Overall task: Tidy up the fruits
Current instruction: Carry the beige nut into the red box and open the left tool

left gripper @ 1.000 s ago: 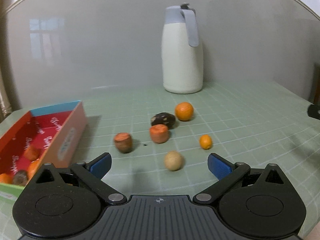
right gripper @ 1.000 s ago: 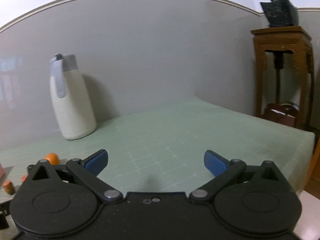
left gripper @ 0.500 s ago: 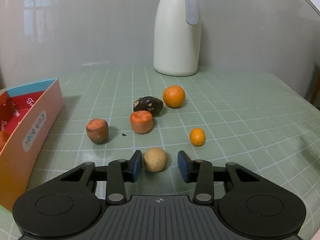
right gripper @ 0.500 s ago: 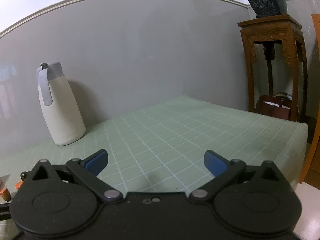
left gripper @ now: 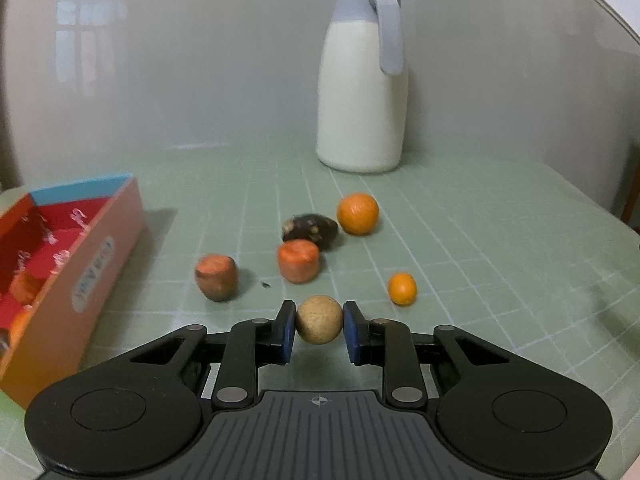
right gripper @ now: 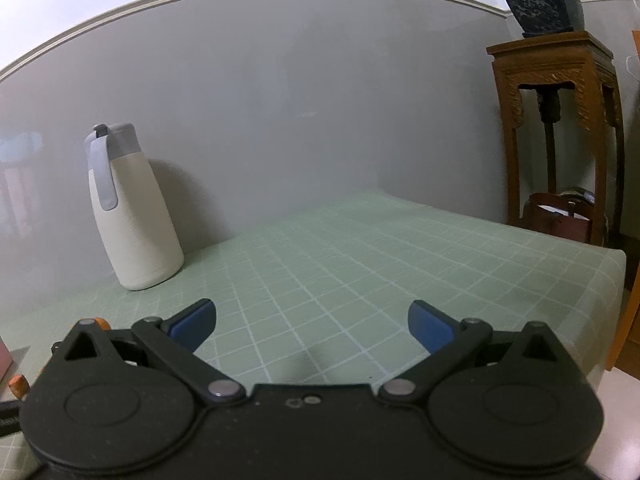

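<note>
- Open red cardboard box with a blue end wall (left gripper: 86, 236) sits at the left of the green grid-patterned table (left gripper: 480, 248); orange fruit pieces lie inside, blurred.
- Left gripper (left gripper: 319, 330): fingers closed on a round tan speckled fruit (left gripper: 319, 319), blue pads pressing both sides, low over the table.
- Beyond it, apart: two orange-red stubby fruits (left gripper: 298, 260), a dark brown fruit (left gripper: 310, 230), a large orange (left gripper: 357, 213), a small orange kumquat (left gripper: 402, 289).
- White jug with grey lid (left gripper: 360, 92) stands at the wall.
- Right gripper (right gripper: 312, 328): fingers wide apart, holding nothing.
</note>
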The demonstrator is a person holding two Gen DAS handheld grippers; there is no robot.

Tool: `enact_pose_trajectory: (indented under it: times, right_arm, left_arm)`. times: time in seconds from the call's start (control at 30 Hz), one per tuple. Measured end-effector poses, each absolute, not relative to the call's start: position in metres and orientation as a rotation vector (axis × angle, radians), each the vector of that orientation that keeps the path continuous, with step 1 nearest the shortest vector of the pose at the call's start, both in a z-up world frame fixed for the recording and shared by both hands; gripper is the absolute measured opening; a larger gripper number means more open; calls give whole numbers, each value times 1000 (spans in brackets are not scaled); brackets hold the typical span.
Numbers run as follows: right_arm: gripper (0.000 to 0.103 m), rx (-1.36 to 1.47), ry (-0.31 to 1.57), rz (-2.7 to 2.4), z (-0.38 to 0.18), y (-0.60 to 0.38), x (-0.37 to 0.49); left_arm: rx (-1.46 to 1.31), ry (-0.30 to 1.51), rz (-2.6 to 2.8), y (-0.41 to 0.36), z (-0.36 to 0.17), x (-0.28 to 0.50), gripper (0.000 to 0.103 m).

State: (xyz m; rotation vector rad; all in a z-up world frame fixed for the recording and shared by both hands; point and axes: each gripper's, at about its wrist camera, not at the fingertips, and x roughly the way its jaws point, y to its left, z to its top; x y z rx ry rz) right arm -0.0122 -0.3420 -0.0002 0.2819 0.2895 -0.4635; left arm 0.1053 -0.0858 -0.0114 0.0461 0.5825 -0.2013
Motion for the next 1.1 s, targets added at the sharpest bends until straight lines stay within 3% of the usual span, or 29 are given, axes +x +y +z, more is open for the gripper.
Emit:
enact_pose_trajectory:
  times: [0.57,1.1]
  right_arm:
    - [103,222,302,-379,5,-301,7]
    - [103,167,319,-302,8,-265,22]
  left_arm:
    - [31,456,17,11,28,94,26]
    - [-21,528,184,93,8,104,26]
